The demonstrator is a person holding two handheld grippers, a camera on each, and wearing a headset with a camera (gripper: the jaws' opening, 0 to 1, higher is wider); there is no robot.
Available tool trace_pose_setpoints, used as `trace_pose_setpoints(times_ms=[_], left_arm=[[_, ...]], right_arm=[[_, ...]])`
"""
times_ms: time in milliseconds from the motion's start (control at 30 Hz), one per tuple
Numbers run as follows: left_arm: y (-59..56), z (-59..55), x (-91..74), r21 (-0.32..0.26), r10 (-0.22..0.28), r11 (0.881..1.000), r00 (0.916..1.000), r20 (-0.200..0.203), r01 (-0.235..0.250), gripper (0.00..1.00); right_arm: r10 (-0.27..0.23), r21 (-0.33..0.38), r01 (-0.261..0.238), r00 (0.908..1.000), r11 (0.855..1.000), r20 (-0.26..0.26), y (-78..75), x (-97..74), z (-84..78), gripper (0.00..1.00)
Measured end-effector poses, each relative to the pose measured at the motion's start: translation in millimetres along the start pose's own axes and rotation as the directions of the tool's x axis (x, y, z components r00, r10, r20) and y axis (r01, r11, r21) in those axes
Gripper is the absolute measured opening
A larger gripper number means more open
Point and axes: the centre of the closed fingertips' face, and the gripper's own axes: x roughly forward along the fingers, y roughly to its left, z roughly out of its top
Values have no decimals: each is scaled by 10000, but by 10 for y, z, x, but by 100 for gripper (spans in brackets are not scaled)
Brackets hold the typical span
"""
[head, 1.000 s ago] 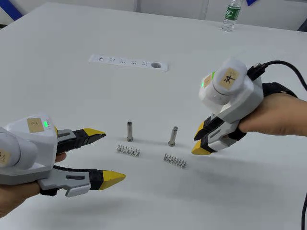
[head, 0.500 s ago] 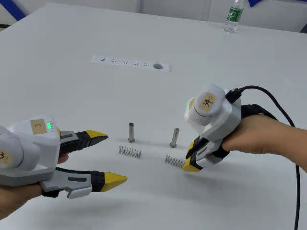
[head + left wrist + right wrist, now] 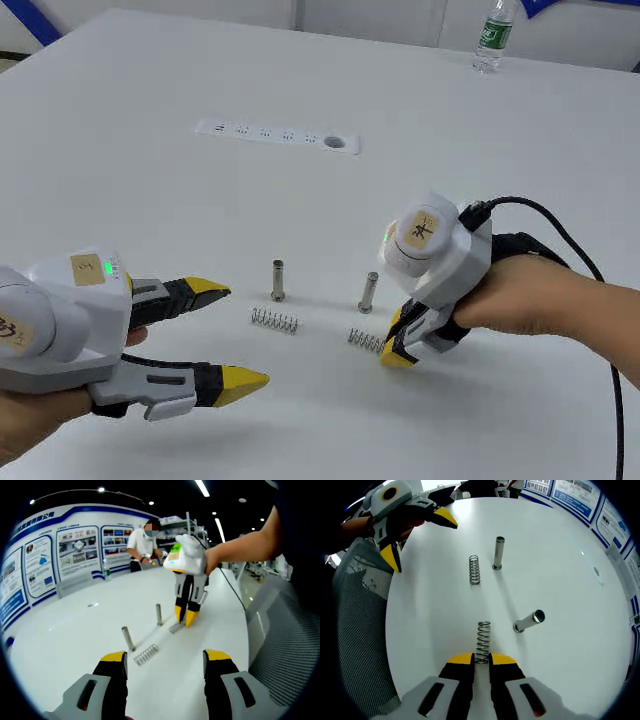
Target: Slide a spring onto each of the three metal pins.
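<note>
Steel pins, two, upright on white table [image 3: 150, 200], well apart from each other: left pin [image 3: 278, 280] and right pin [image 3: 368, 292], sides as in head view. Just on the near side of each, one spring lying flat: left spring [image 3: 275, 320], right spring [image 3: 363, 339]. Neither spring on a pin.

Status, right gripper [image 3: 393, 353]: tipped downward, yellow tips at table level on the near end of right spring. In right gripper view, jaws drawn narrow with the end coil between the tips and the rest of the spring stretching away flat. Cannot tell whether clamped or merely straddling. That end hidden behind the tips in head view; most of the spring masked by the same tips in left gripper view.

Status, left gripper [image 3: 243, 335]: jaws spread wide, nothing between them, held above the table at near left, well apart from left spring. Body cut off by the frame edge.

Right pin appears tilted in right gripper view, yet stands upright in head view.

Far side: power strip [image 3: 275, 135], sockets too small to make out; bottle [image 3: 492, 40], top cut off. Black cable [image 3: 560, 225] runs from right gripper out of frame.
</note>
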Motion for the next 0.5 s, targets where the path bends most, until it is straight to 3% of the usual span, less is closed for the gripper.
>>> trace_pose_setpoints(times_ms=[333,500], left_arm=[[-41,2,32,41,-138,9999,9999,-41,138,62],[-106,2,81,148,-431,9989,9990,-148,434,61]], right_arm=[[-92,-288,91,9999,9995,-42,10,-9,7,12],[-91,-366,89,9999,9993,-49,40,-113,20,12]])
